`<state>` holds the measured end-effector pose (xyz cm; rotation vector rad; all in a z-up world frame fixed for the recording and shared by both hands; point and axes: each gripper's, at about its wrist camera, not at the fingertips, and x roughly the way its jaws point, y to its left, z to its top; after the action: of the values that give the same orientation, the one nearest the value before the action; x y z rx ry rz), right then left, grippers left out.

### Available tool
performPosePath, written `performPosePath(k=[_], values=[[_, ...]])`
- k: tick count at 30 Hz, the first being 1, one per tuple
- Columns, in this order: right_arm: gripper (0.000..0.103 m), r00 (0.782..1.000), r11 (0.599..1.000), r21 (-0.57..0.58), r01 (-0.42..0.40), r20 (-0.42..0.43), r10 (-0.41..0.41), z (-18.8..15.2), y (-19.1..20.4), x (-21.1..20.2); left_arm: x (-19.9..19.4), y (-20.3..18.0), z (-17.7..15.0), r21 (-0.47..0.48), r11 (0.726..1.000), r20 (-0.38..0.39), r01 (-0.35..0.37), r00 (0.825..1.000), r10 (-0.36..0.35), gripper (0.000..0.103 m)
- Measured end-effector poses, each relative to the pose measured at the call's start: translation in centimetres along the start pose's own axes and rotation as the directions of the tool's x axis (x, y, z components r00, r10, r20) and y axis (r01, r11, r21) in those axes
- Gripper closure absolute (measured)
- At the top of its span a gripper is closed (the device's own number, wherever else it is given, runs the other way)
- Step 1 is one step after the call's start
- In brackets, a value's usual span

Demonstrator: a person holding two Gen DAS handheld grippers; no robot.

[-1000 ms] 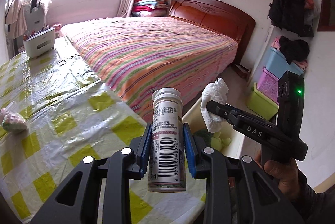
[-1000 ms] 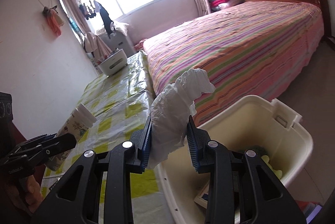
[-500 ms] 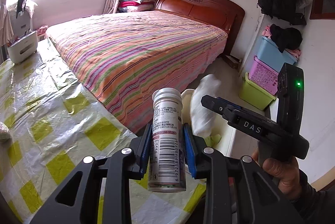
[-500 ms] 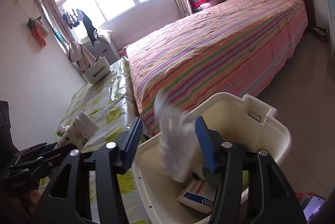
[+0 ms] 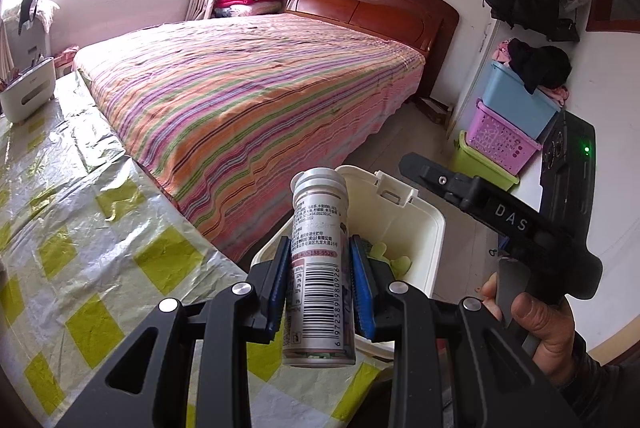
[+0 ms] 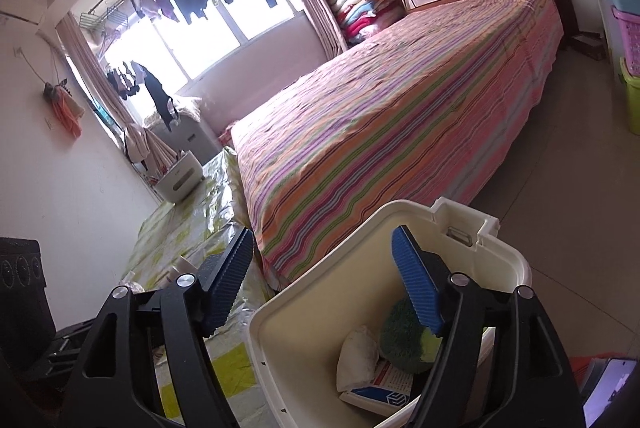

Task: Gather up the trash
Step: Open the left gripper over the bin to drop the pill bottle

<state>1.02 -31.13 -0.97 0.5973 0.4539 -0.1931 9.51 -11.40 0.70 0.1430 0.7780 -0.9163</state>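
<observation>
My left gripper (image 5: 320, 284) is shut on a white tablet bottle (image 5: 318, 260) with a barcode label, held upright at the table's edge beside the cream trash bin (image 5: 424, 224). My right gripper (image 6: 324, 280) is open and empty above the cream trash bin (image 6: 316, 292). The white crumpled tissue (image 6: 358, 352) lies inside the bin next to a green scrub pad (image 6: 400, 336) and a small carton (image 6: 380, 390). The right gripper also shows in the left wrist view (image 5: 424, 168), over the bin.
The table (image 5: 80, 196) has a yellow-checked plastic cloth, with a white holder (image 5: 26, 94) at its far end. A striped bed (image 5: 256, 84) runs alongside the bin. Stacked plastic crates (image 5: 504, 132) stand by the right wall.
My right gripper opened and the tissue dropped into the bin. The left gripper carried the bottle towards the bin.
</observation>
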Motion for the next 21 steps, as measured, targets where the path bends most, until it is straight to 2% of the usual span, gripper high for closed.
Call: performPosePath(k=[10,19,21], values=[[0.032,0.998,0.999,0.053,-0.008,0.07,0.005,0.3,-1.0,-1.2,2.2,-2.0,0.2,0.029,0.999,-0.037,0.029,0.999,-0.028,0.075],[0.031,0.997,0.998,0.061,-0.004,0.072,-0.001,-0.5,-1.1,-0.9,3.2,-3.2,0.3,0.044,0.998,-0.031,0.039,0.999,-0.038,0.074],[0.031,0.998,0.998,0.062,-0.004,0.069,0.0,-0.5,-1.1,-0.8,3.1,-3.2,0.3,0.043,0.998,-0.019,0.045,0.999,-0.044,0.07]])
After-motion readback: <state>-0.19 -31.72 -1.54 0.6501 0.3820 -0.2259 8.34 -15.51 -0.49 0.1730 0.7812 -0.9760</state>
